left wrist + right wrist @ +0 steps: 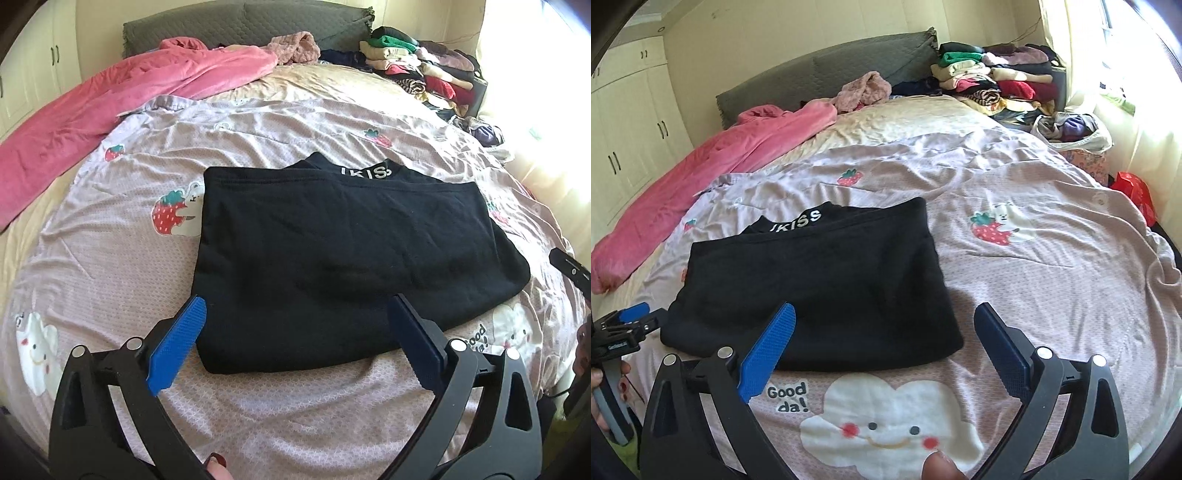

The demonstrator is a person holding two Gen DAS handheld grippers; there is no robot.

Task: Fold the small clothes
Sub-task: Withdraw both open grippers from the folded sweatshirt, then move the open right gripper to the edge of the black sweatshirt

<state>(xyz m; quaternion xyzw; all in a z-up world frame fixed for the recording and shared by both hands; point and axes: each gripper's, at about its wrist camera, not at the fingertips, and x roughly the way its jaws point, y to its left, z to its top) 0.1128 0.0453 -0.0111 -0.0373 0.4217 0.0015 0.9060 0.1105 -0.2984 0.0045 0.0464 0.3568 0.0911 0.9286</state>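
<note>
Left wrist view: the left tongs (295,308) stand wide, with nothing between the blue pads (177,350). They hover over the near edge of the black garment (332,258), which lies folded flat on the bed (295,424) above a pink strawberry-print cover (147,147). The white-lettered band (365,171) sits at the far edge, so the fold appears to run toward the tongs. The released posture suggests a completed fold. A pink blanket (110,103) lies at the far left. A stack of folded clothes (417,62) occupies the far right corner, probably the destination for finished items.

Right wrist view: the right tongs (886,310) are likewise wide and empty, above the garment's near right corner (934,343). The left tongs' tip (633,312) shows at the left edge, beside the garment. A white bag (1100,142) at the bed's far right side holds loose purple and grey clothing. A red bag (1134,188) sits nearer; its contents cannot be determined.
</note>
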